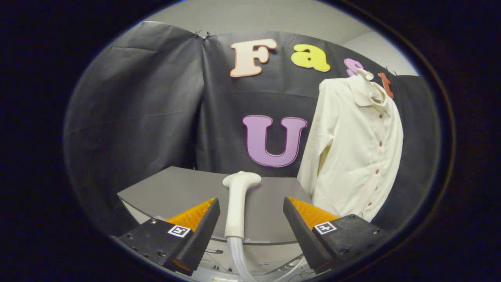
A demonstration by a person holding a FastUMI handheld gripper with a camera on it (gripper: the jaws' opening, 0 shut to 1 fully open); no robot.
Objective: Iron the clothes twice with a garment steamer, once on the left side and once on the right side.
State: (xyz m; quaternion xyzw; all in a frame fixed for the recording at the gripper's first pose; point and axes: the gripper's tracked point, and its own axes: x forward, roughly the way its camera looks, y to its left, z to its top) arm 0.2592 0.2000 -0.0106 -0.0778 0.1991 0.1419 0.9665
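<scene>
Between the wide-open fingers of the gripper [251, 203] stands the white steamer [237, 203] on a grey table [176, 192], untouched. Nearby hangs a cream shirt [352, 149] with buttons.

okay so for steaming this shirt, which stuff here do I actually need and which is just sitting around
For the job:
- garment steamer, lying on the table between the open gripper fingers, untouched
- its hose, running down off the table edge
- white shirt, hanging beyond the fingers against the black cloth

Just there:
- grey table
- black cloth wall
</scene>
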